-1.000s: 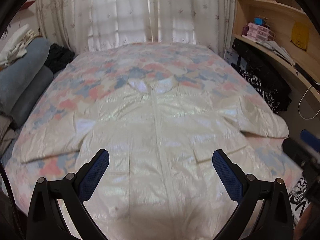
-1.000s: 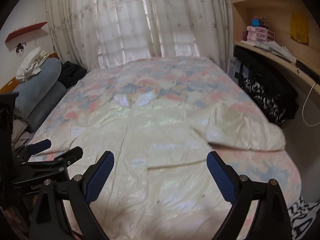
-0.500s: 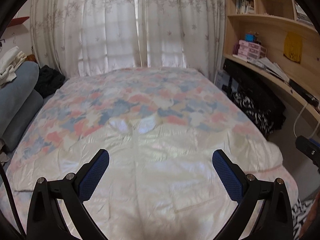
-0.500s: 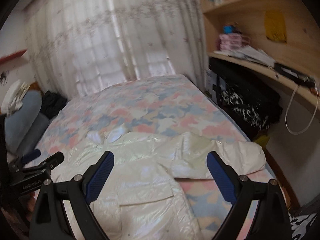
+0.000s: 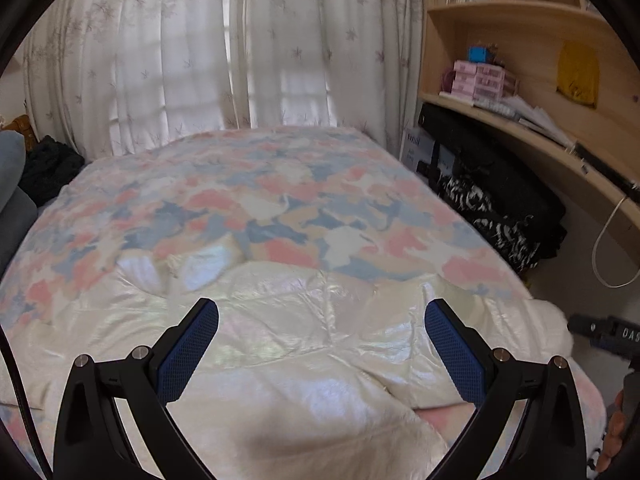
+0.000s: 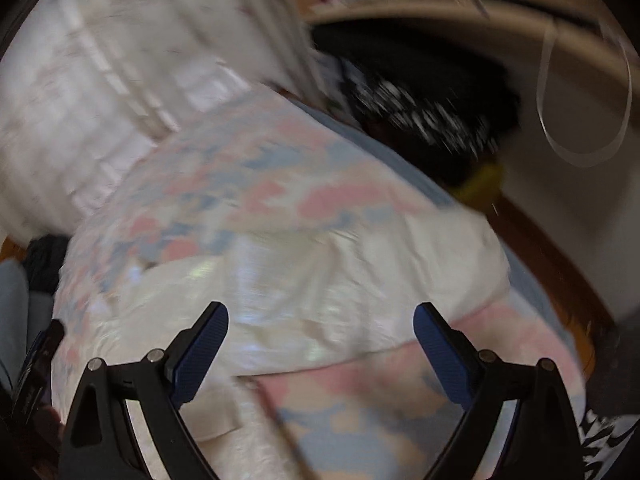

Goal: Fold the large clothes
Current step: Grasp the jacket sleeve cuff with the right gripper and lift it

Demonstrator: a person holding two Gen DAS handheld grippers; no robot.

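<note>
While the cream jacket (image 5: 304, 344) lies spread flat on the bed (image 5: 280, 200), front up, its pale collar (image 5: 176, 268) points toward the curtains (image 5: 200, 52) at the far end; the left gripper (image 5: 321, 346) hangs above the garment's chest with its blue-padded fingers (image 5: 188, 354) set wide apart and nothing between them; the jacket's sleeve on the shelf side reaches out toward the bed's edge, where part of the right gripper (image 5: 608, 332) shows at the border of the left wrist view. In the right wrist view, which is tilted and smeared by motion blur, the right gripper (image 6: 321, 348) is likewise spread wide with nothing held, its fingers (image 6: 200, 354) framing that same sleeve (image 6: 360, 280) where it lies across the pink and blue floral bedspread (image 6: 248, 176); the sleeve's lower edge sits just above a bare patch of bedspread between the finger pads. Beside the bed stands a wooden shelf unit (image 5: 520, 60) with pink boxes (image 5: 476, 82) on its curved ledge; below it sits a black bag with a zebra-like pattern (image 5: 492, 208); a white cable (image 5: 612, 248) loops down from the ledge.
</note>
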